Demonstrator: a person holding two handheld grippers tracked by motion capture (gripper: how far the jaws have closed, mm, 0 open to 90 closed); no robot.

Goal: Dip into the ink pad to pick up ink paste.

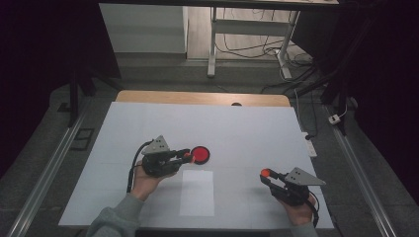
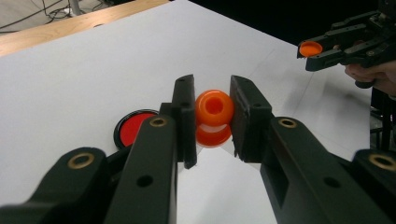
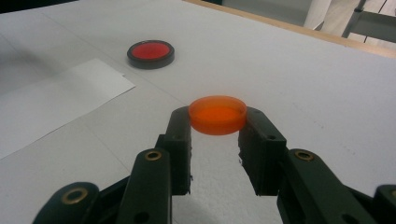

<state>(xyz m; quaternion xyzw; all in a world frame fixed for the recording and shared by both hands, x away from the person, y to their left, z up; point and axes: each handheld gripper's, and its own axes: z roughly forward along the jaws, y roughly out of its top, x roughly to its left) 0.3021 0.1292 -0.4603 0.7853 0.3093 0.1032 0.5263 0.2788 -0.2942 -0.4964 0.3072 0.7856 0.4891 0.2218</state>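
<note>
Left gripper (image 2: 212,116) clamped on orange spool (image 2: 214,108); right gripper (image 3: 217,123) clamped on orange cap (image 3: 217,114). Risks dropping either through slack grip. Could misjoin through tilt.

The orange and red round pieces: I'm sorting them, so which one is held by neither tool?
The red disc with the black rim, lying flat on the white table. The left tool clamps the orange ring-shaped piece; the right tool clamps the flat orange cap.
</note>
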